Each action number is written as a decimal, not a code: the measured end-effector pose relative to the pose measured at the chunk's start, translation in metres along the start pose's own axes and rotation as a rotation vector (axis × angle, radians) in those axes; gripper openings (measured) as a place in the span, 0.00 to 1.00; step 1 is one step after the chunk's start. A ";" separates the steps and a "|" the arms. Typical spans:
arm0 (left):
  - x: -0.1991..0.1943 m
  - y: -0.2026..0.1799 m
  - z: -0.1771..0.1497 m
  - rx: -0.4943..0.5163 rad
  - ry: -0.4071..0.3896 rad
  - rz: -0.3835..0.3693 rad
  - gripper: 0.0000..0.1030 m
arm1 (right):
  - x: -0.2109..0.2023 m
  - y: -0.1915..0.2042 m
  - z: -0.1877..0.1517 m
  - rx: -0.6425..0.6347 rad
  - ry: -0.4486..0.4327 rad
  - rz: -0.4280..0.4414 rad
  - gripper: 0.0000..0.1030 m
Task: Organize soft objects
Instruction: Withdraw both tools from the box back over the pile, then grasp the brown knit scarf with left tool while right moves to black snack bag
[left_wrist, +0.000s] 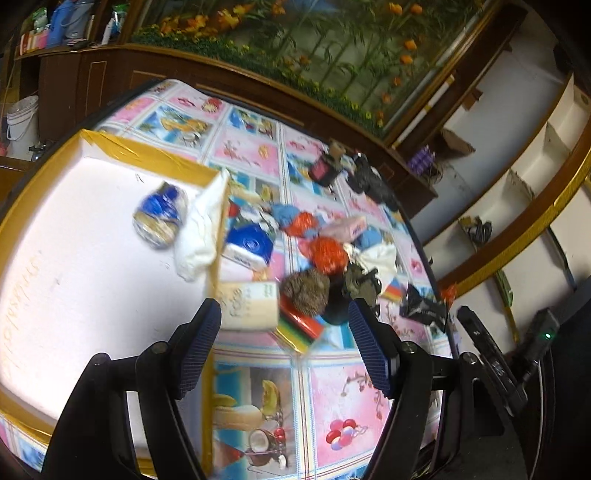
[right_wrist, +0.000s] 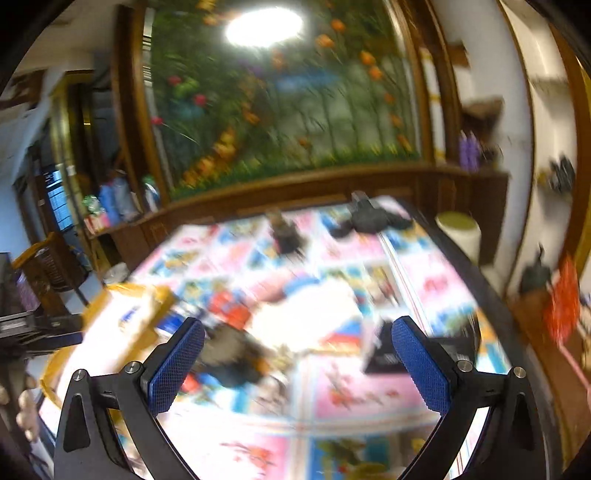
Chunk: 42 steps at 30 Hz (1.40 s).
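Gold-rimmed white box (left_wrist: 85, 236), at the left edge of the table (left_wrist: 347, 387): holds a blue-and-tan soft bundle (left_wrist: 160, 218); a white cloth (left_wrist: 201, 229) drapes over its right wall.

Loose pile, table middle, just right of the box: blue-and-white packet (left_wrist: 249, 245), cream block (left_wrist: 251, 304), brown fuzzy ball (left_wrist: 306, 290), orange mesh ball (left_wrist: 328, 254), blue-and-orange pieces (left_wrist: 299, 221), pink packet (left_wrist: 345, 227), white cloth scrap (left_wrist: 380, 256), rainbow-striped flat item (left_wrist: 299, 328) under the ball. Black wrapper (left_wrist: 424, 304) near the right edge; dark gear (left_wrist: 369, 181) toward the far edge.

Left gripper (left_wrist: 284, 325): fingers apart, nothing between them, hovering before the cream block and fuzzy ball. Right gripper (right_wrist: 295, 358): fingers apart, empty, above the pile; its view is heavily blurred.

Step in hand, judged: picking the next soft item for the box. Best done by descending squarely over the fuzzy ball, closing gently, lifting clear of the box wall.

Obstructions: cream block and striped item touch the ball; draped cloth may snag at the wall.
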<state>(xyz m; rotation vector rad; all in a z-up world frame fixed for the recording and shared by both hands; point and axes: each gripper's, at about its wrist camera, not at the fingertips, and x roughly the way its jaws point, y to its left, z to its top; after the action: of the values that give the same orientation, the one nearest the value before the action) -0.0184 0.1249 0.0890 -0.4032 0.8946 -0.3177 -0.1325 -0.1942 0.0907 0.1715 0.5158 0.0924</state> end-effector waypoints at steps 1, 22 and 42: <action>0.005 -0.006 -0.002 0.013 0.012 0.007 0.69 | 0.005 -0.010 -0.006 0.017 0.019 -0.008 0.99; 0.099 -0.065 0.003 0.401 0.130 0.127 0.59 | 0.055 -0.060 -0.010 0.208 0.113 0.033 0.99; 0.109 -0.061 0.007 0.448 0.156 0.109 0.59 | 0.061 -0.061 -0.011 0.205 0.145 0.007 0.99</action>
<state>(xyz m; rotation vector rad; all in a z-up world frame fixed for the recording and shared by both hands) 0.0450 0.0256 0.0466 0.0854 0.9630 -0.4409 -0.0821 -0.2445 0.0407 0.3686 0.6693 0.0589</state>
